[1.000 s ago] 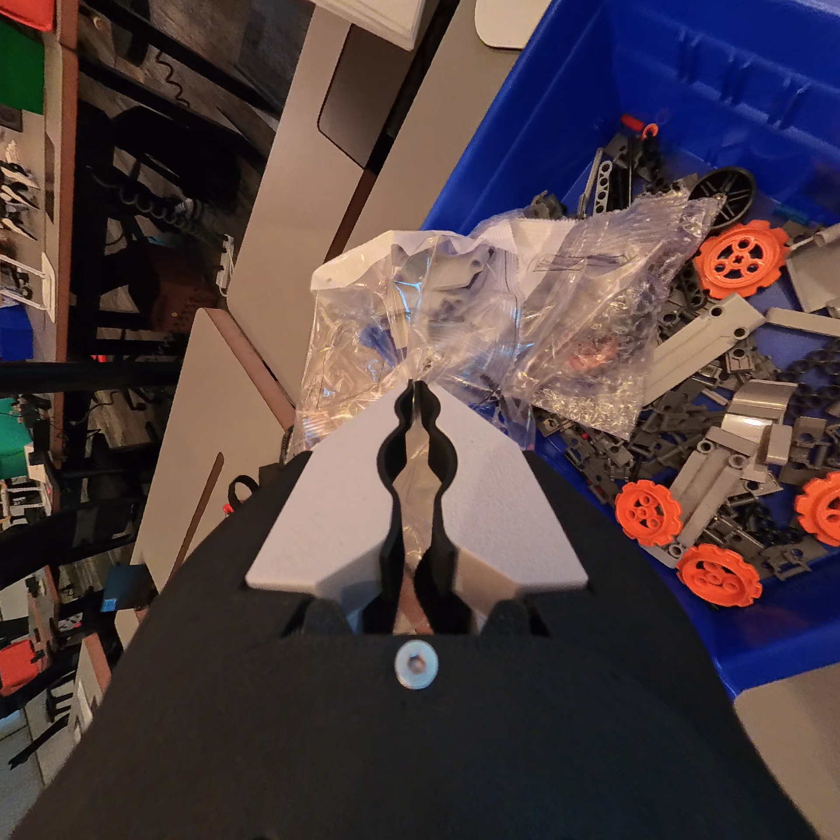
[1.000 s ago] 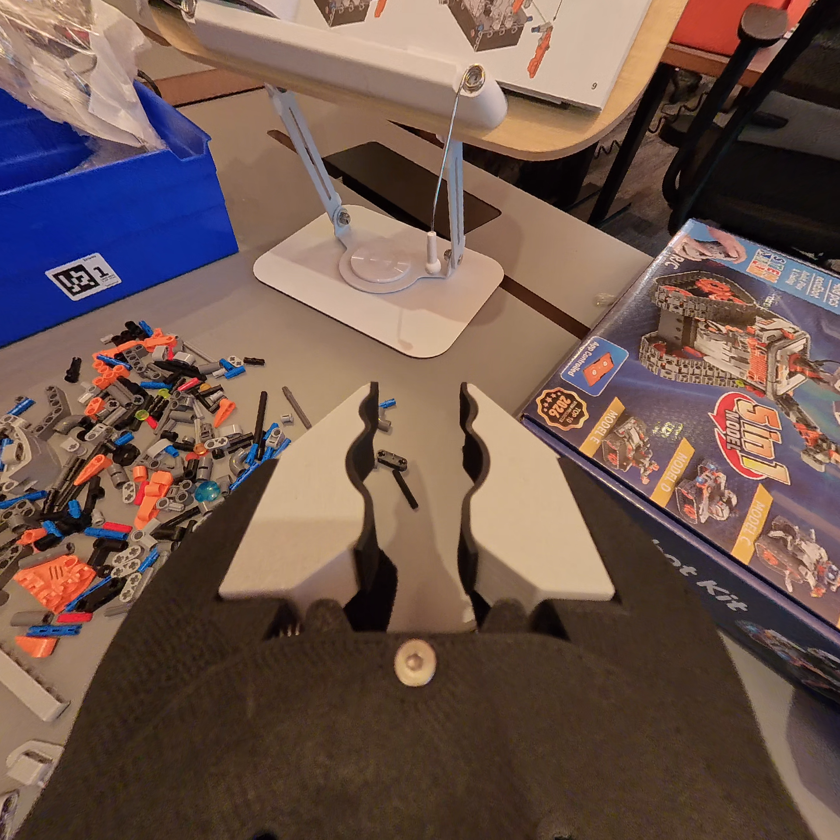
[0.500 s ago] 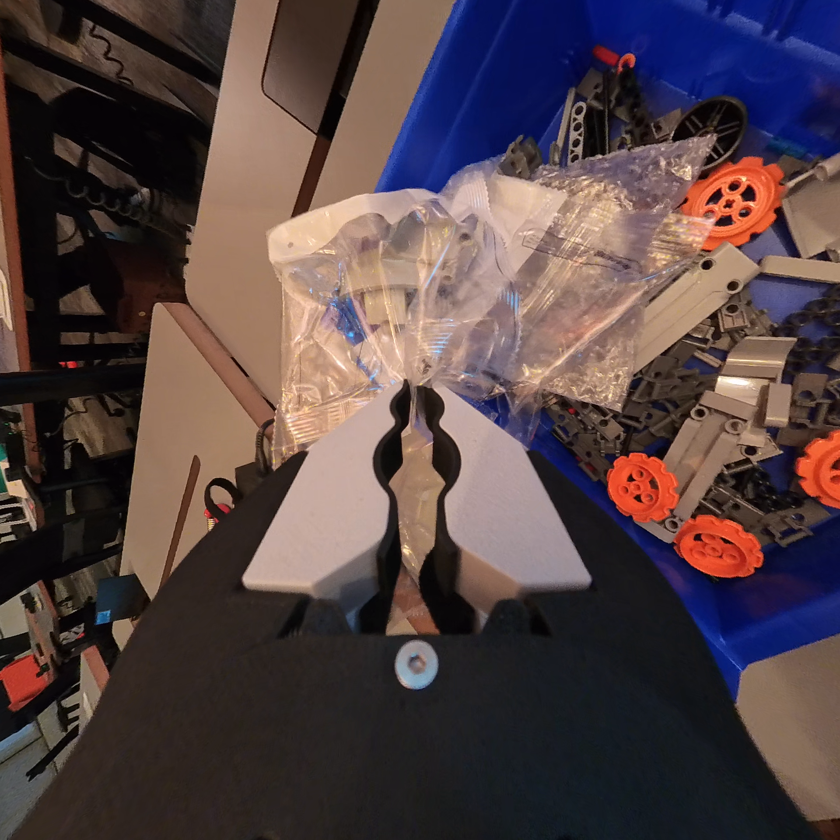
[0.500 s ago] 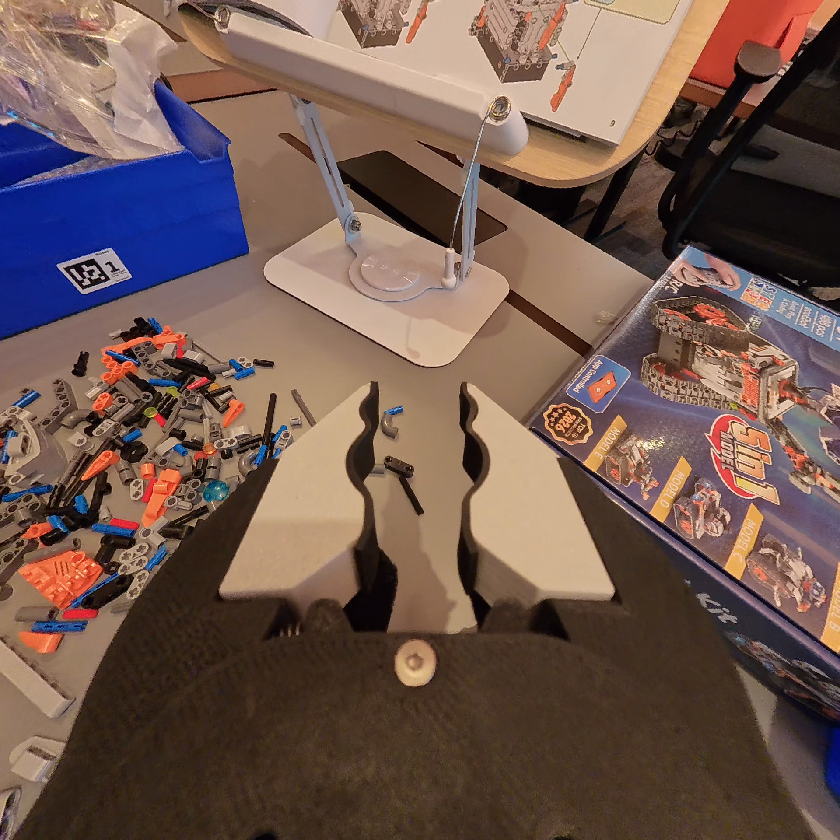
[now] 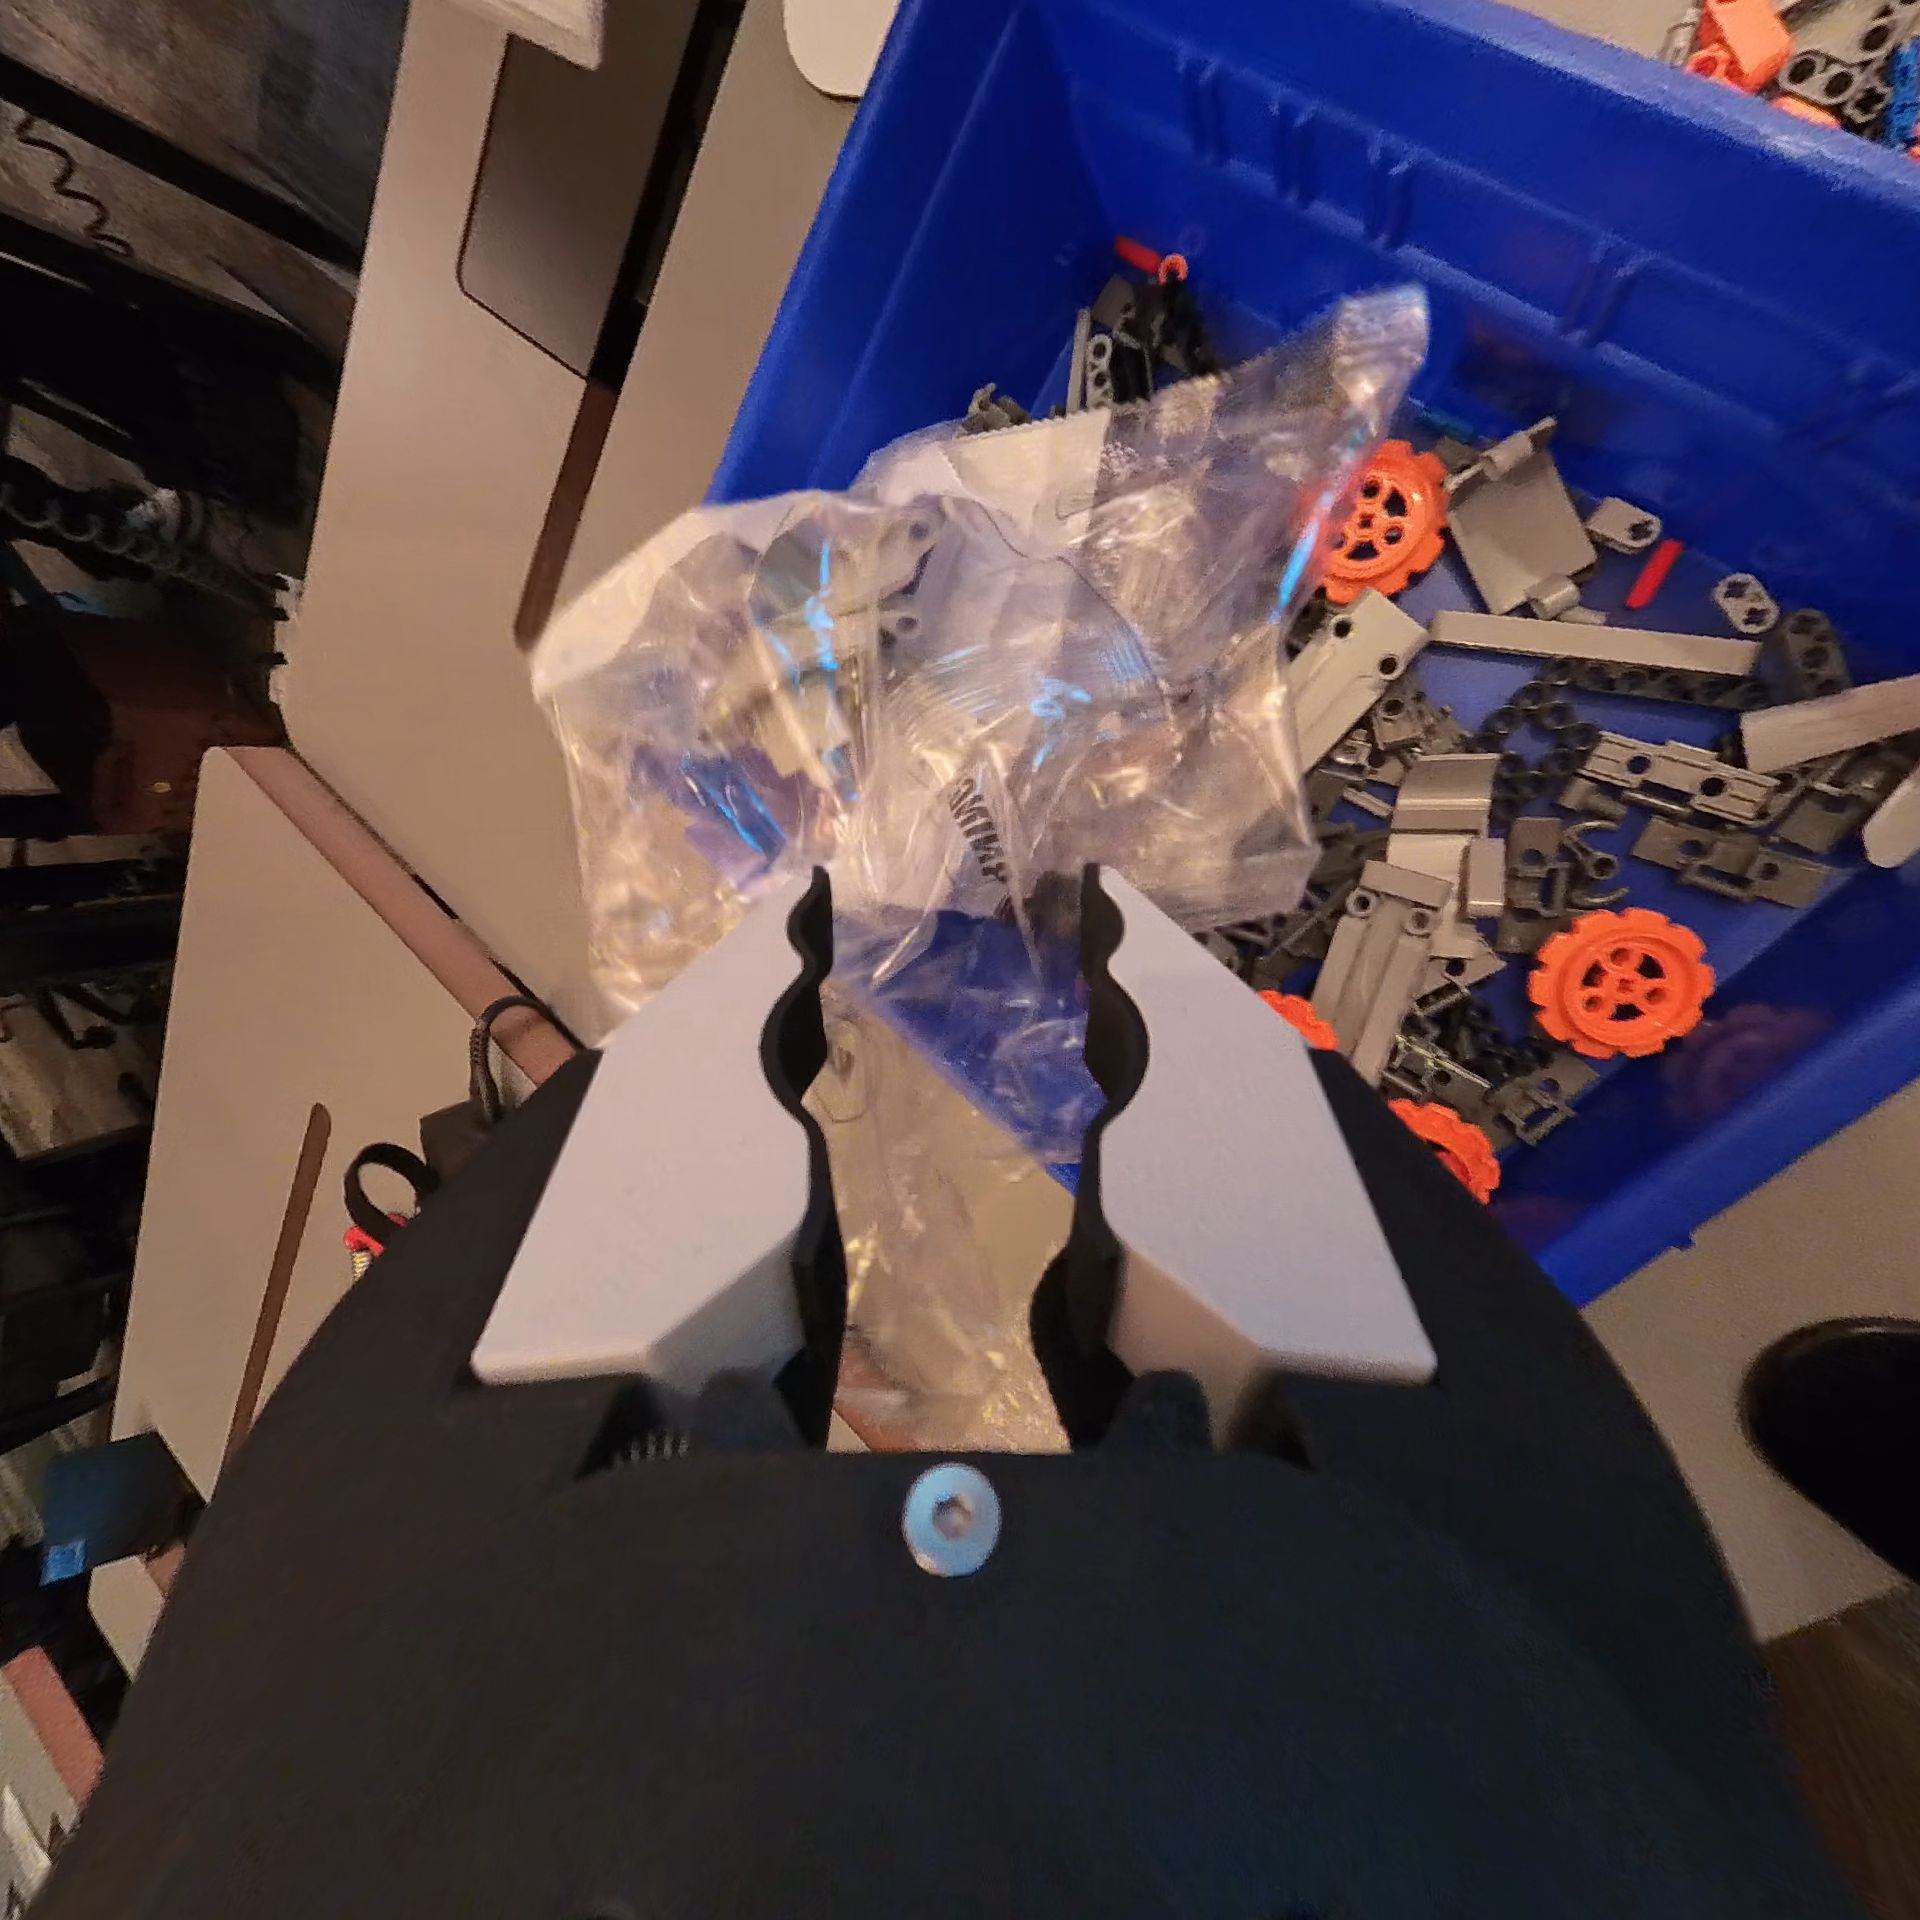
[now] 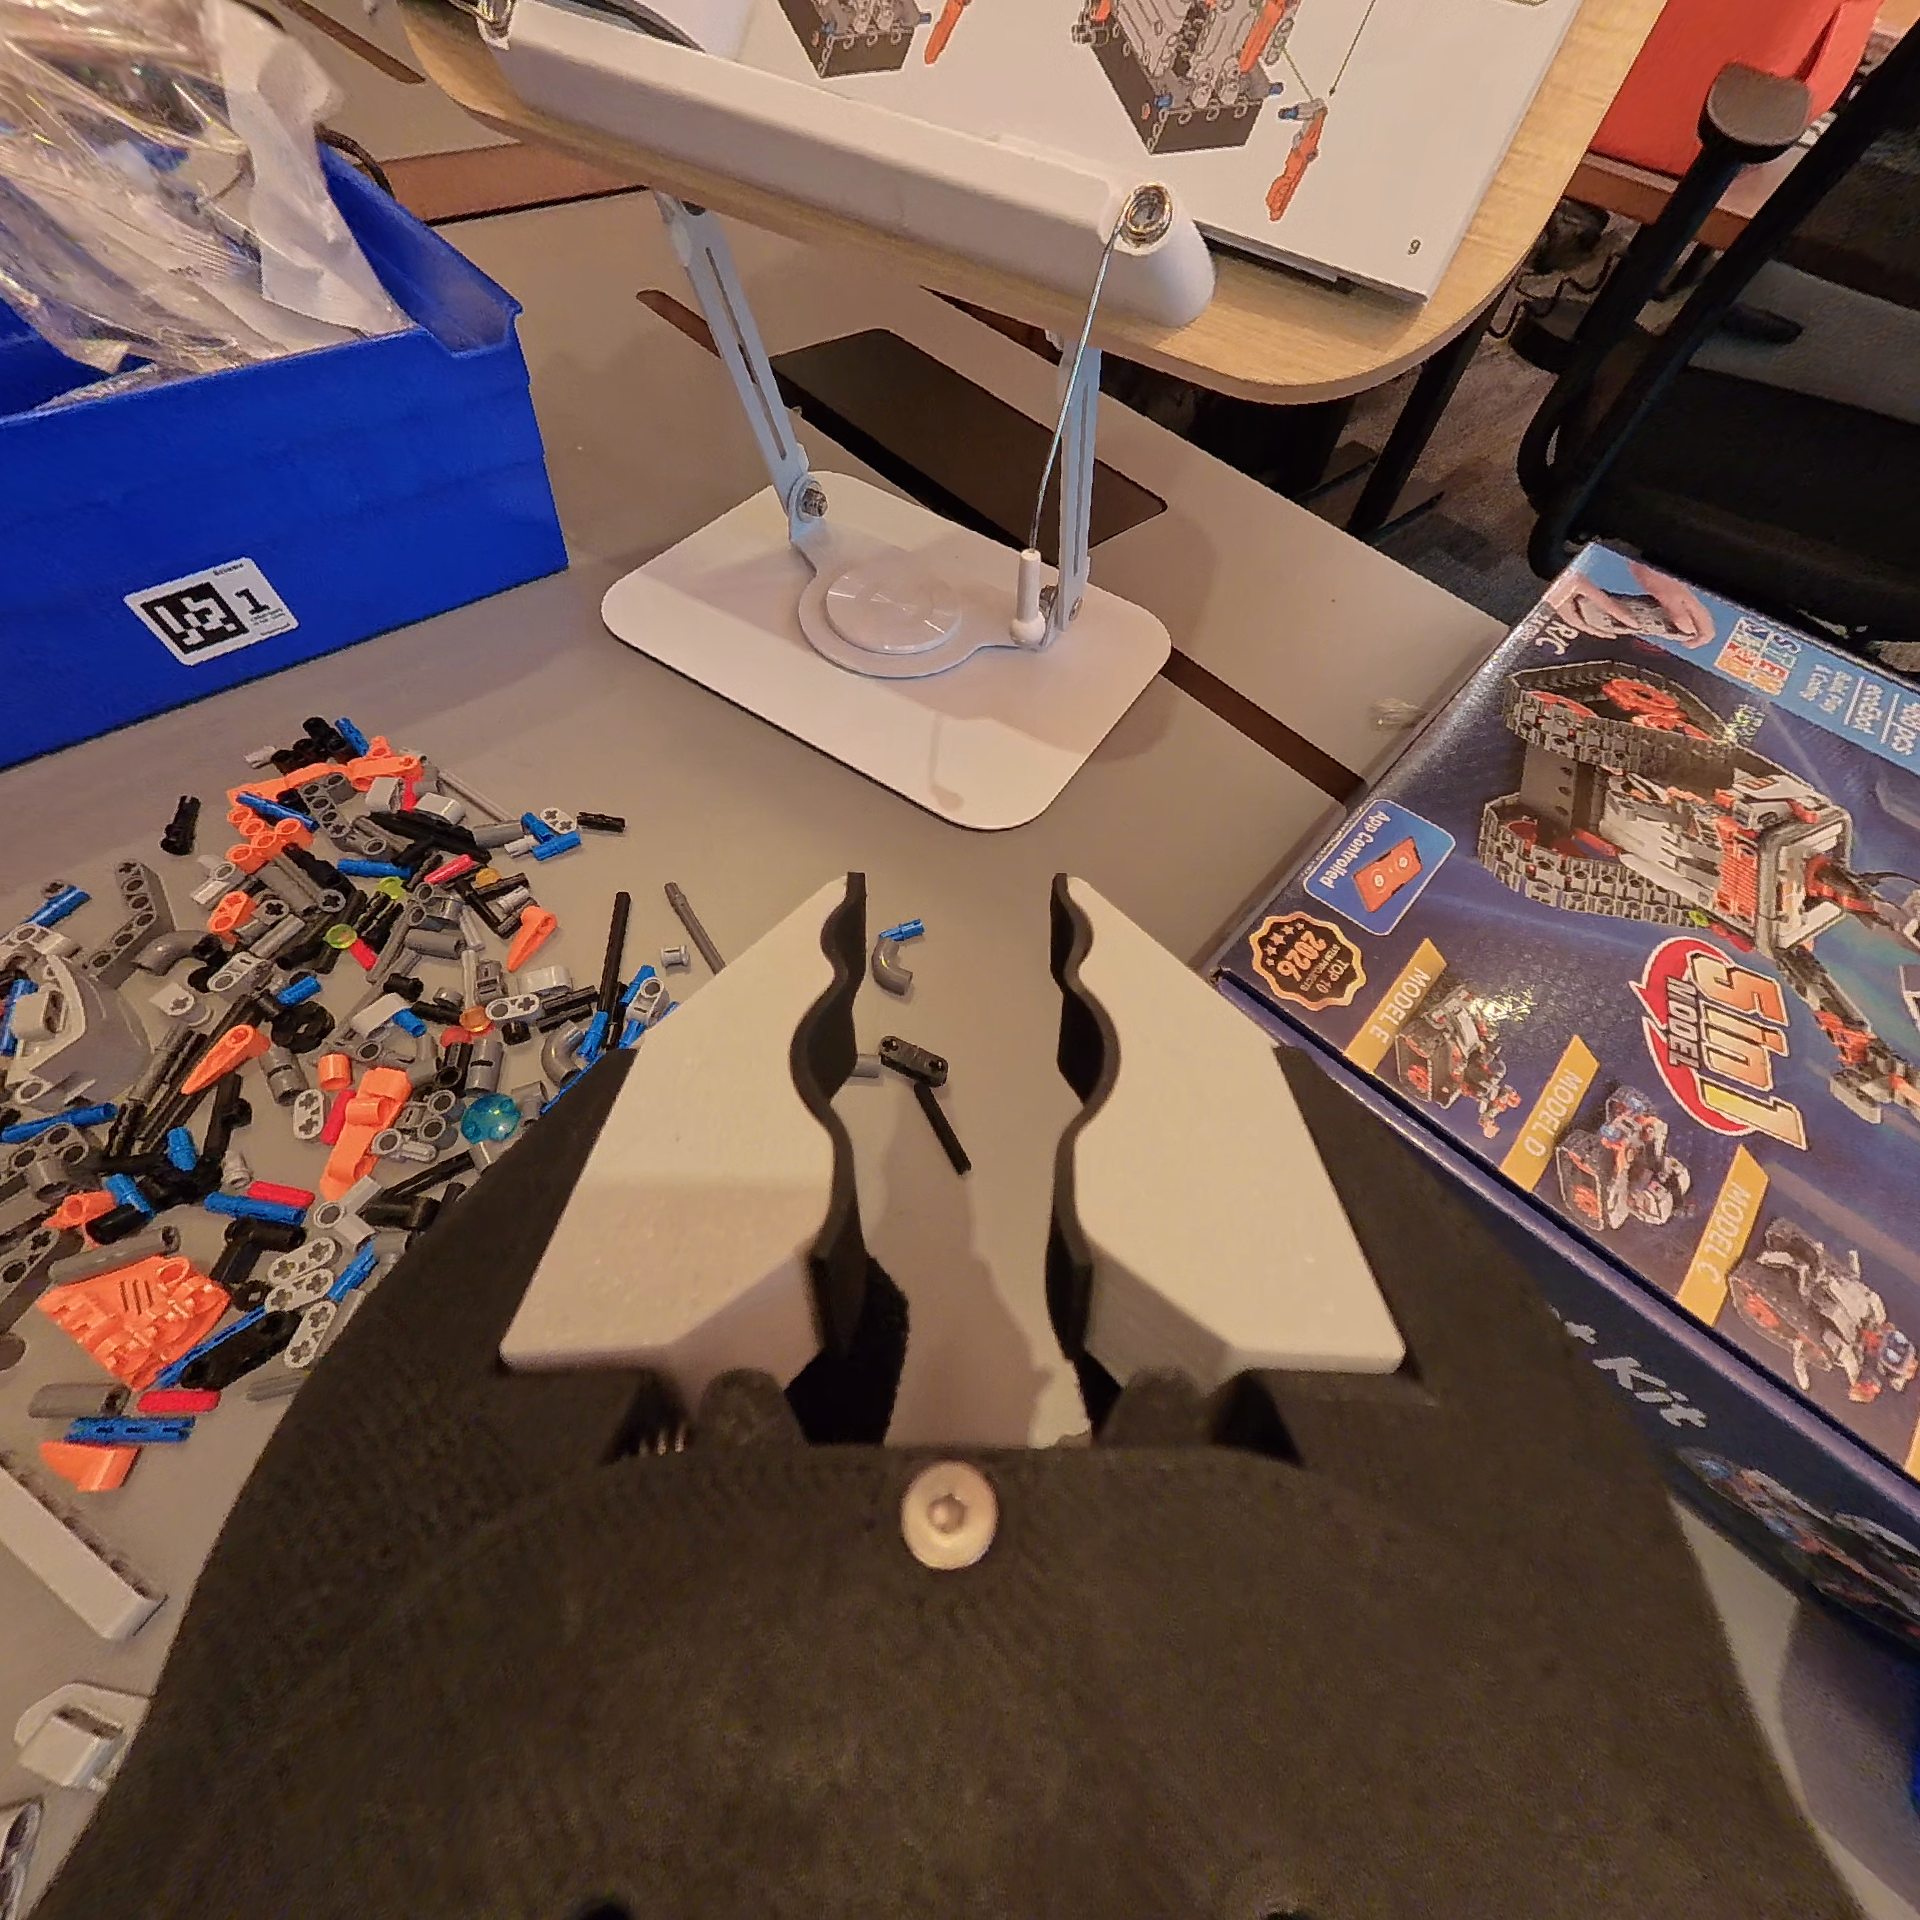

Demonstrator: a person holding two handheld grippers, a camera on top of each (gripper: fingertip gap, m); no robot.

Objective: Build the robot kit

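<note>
Through my left wrist view, my left gripper (image 5: 951, 904) has its jaws apart, and a crumpled clear plastic bag (image 5: 935, 707) with grey parts inside fills the gap between them and billows out toward twelve o'clock. The picture is blurred there, so I cannot tell whether the film touches either of my fingers. The bag hangs over the near corner of a blue bin (image 5: 1558, 260), which runs from twelve to three o'clock. In the bin lie grey building-kit beams and panels (image 5: 1455, 821), black link pieces, and orange gear wheels (image 5: 1621, 982) at about two and three o'clock. At nine to eleven o'clock the pale bench (image 5: 416, 520) ends against dark clutter.

Through my right wrist view, my right gripper (image 6: 956, 894) also has its jaws apart, gripping nothing, poised above the grey bench (image 6: 675, 790). Between my fingers on the bench lie a small black connector with a pin (image 6: 920, 1081) and, just beyond it, a small grey curved piece (image 6: 891, 961). At nine o'clock spreads a loose pile of small orange, black, blue and grey kit parts (image 6: 291, 1039). At ten o'clock stands the blue bin (image 6: 312, 468), bearing a square black-and-white marker sticker (image 6: 208, 610), with clear bags (image 6: 135, 197) heaped in it. At twelve o'clock a white stand (image 6: 894, 665) props up an open instruction booklet (image 6: 1247, 94). At three o'clock sits the printed kit box (image 6: 1621, 987).
</note>
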